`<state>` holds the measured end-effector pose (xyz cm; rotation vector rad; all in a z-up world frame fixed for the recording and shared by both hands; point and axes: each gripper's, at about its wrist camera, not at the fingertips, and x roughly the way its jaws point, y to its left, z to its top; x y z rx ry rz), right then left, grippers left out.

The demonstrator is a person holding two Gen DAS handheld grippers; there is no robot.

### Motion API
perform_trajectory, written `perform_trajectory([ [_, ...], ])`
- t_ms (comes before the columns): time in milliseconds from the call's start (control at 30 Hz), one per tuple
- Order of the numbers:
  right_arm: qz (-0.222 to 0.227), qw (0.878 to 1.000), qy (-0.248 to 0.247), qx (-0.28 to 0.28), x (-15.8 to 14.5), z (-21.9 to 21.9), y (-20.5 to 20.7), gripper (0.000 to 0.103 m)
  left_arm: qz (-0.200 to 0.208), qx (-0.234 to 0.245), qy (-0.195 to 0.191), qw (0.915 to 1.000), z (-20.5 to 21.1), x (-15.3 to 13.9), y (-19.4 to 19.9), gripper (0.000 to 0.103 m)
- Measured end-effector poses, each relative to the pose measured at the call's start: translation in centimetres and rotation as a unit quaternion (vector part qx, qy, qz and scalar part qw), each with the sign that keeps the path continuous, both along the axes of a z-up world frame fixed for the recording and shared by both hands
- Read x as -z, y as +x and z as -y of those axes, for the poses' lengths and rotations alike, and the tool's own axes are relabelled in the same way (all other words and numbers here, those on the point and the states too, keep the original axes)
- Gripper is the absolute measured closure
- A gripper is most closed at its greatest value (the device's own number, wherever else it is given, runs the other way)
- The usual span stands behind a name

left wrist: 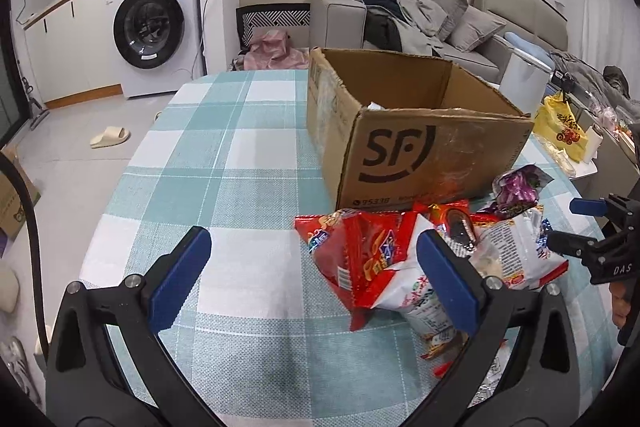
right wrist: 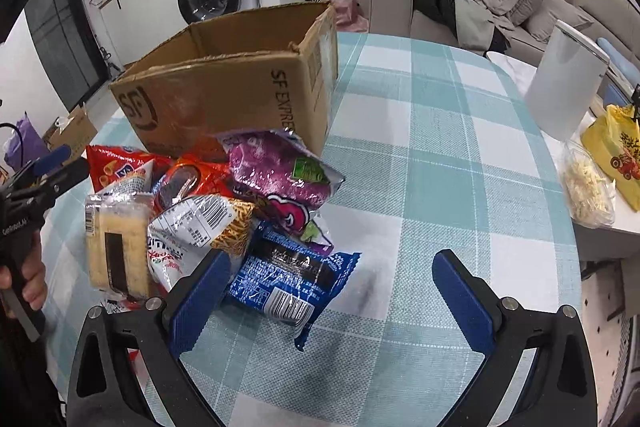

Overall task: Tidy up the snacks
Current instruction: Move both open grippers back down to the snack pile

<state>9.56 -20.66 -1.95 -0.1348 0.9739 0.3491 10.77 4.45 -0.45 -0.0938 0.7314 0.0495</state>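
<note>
Snack packets (right wrist: 224, 219) are heaped on the tabletop (right wrist: 440, 155) ahead of both tongs, left tongs (left wrist: 316, 279) and right tongs (right wrist: 332, 295) held apart and empty, so slippery wrappers could be dragged off before the cardboard box (left wrist: 420, 131) beyond is reached.

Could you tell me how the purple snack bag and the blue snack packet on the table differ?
The purple snack bag is puffy and leans on the cardboard box; the blue snack packet lies flat, nearest the right hand-held gripper. The blue packet shows a barcode; the purple bag shows a green label. Both are shiny and sealed.
</note>
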Motion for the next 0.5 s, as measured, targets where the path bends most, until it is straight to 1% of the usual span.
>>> perform_trajectory([
  [100,-0.007,1.000,-0.012,-0.012,0.7,-0.6,0.0,0.001,-0.007,-0.001,-0.004,1.0000,-0.3,0.5,0.3,0.001],
  [233,-0.013,0.999,-0.023,-0.021,1.4,-1.3,0.0,0.000,-0.015,0.001,0.002,0.9999,-0.4,1.1,0.8,0.001],
  [500,-0.026,0.999,-0.028,-0.029,2.7,-1.9,0.4,0.000,-0.028,0.012,-0.004,0.9995,-0.2,2.2,1.5,0.001],
])
